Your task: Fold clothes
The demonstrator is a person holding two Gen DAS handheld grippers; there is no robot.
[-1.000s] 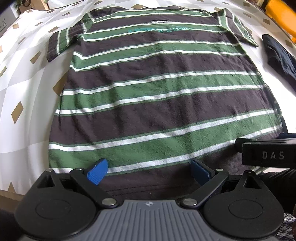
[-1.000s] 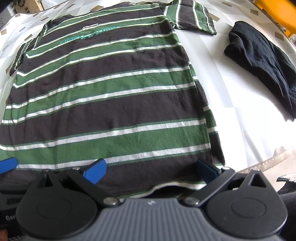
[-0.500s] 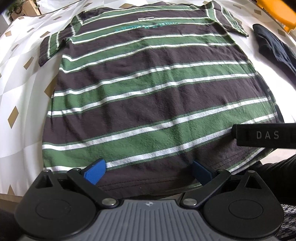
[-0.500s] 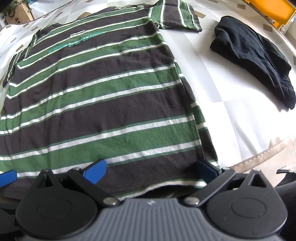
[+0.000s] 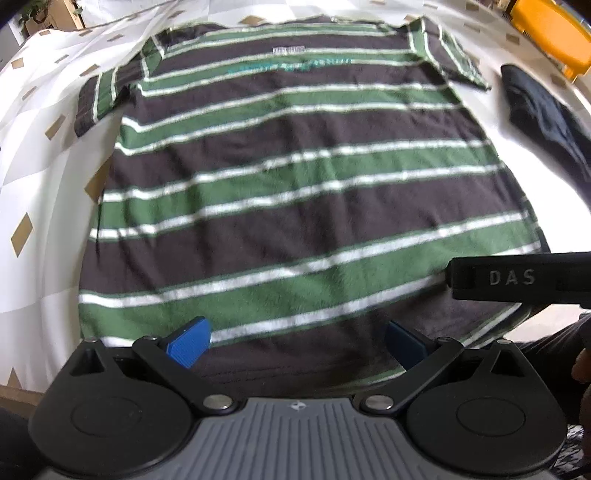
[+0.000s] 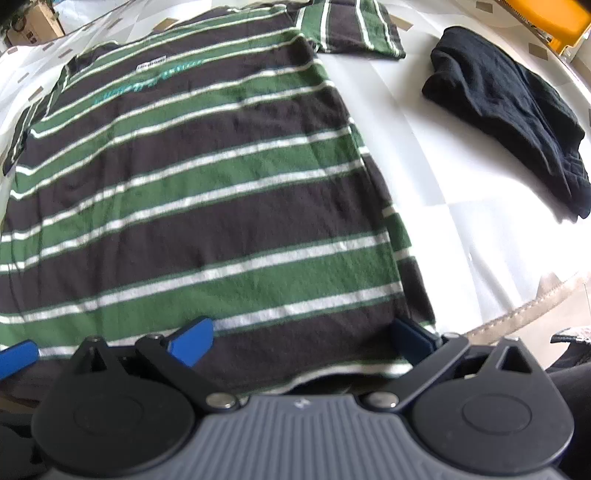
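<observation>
A T-shirt with dark brown, green and white stripes (image 5: 295, 192) lies flat and face down on the white cloth, collar label at the far end. My left gripper (image 5: 295, 345) stands open over the hem left of centre, its blue fingers (image 5: 188, 345) wide apart above the fabric. My right gripper (image 6: 301, 341) is open too, straddling the hem at the shirt (image 6: 207, 192)'s right corner. Nothing is pinched in either one. The right gripper's black body (image 5: 517, 280) shows at the right of the left wrist view. One blue left finger (image 6: 16, 356) shows at the left edge of the right wrist view.
A crumpled black garment (image 6: 509, 110) lies on the cloth to the shirt's right. A yellow bin (image 5: 550, 33) sits at the far right corner. The white cloth with tan diamonds (image 5: 44, 155) extends to the left. The table's front edge (image 6: 535, 306) runs close by on the right.
Both views have drawn back and risen, so the whole shirt shows and looks smaller. Both grippers stay open at the hem. The shirt has not moved.
</observation>
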